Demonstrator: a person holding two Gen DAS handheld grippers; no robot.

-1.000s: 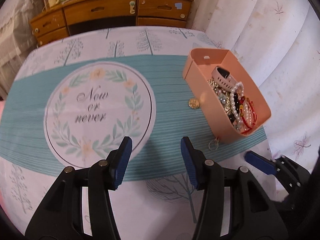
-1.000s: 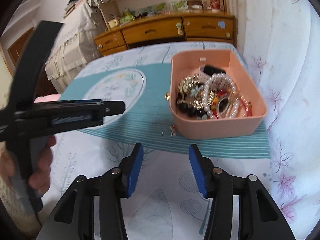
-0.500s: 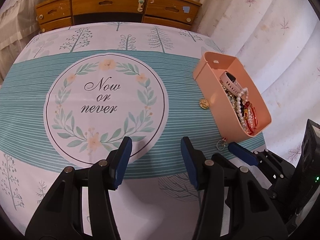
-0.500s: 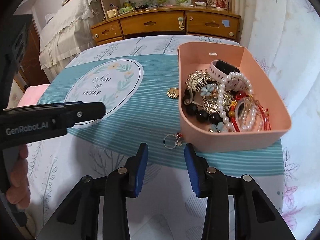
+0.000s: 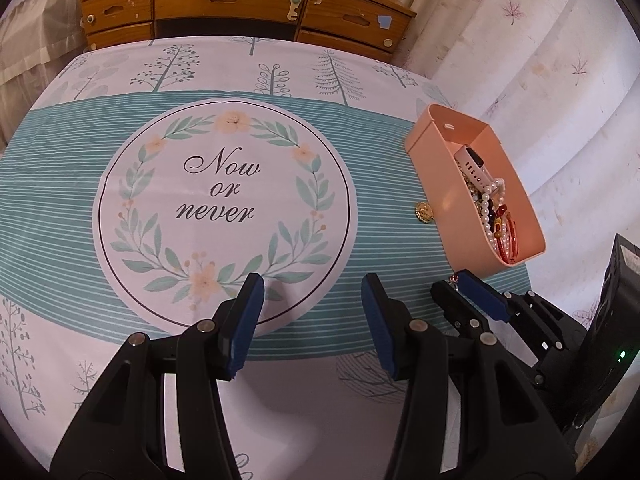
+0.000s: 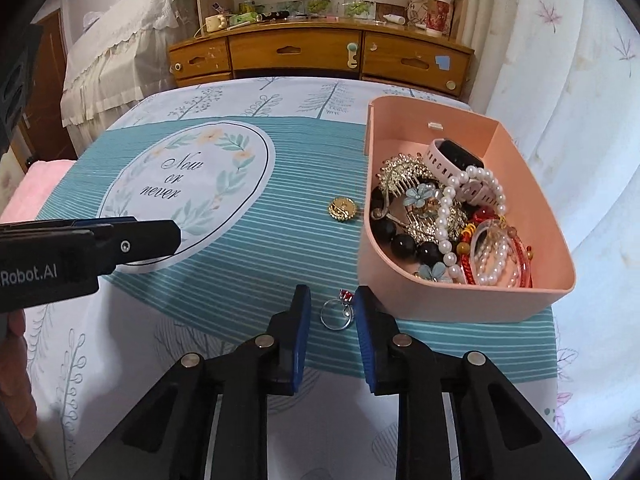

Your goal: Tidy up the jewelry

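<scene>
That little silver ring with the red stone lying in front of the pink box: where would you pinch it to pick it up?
Probably across the band. The ring lies flat on the tablecloth, red stone toward the pink box, so come from above with one finger on each side of the hoop. The right hand-held gripper already straddles it, jaws just closing, pads not yet touching.

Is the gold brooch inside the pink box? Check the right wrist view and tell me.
No. The gold brooch lies on the teal striped cloth, just outside the pink box's left wall.
</scene>
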